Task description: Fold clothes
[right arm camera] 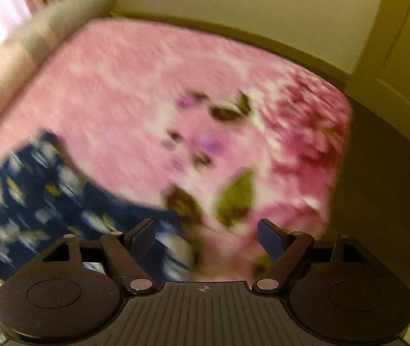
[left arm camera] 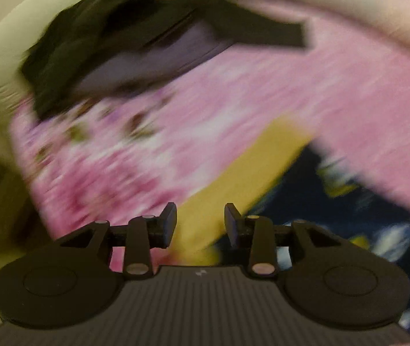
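Both views are motion-blurred. A navy garment with a white and yellow print (left arm camera: 349,201) lies on the pink floral bedspread (left arm camera: 147,150), with a yellow part (left arm camera: 242,173) of it just ahead of my left gripper (left arm camera: 200,223). The left gripper is open and empty, a little above the yellow cloth. The navy garment also shows in the right wrist view (right arm camera: 40,207), at the lower left. My right gripper (right arm camera: 207,238) is open wide and empty, above the garment's edge and the bedspread (right arm camera: 176,86).
A pile of dark and grey-purple clothes (left arm camera: 124,49) lies at the far end of the bed. A grey bolster (right arm camera: 69,14) lies along the bed's far left edge. Cream walls surround the bed; the bed's right edge (right arm camera: 340,158) drops to a dark floor.
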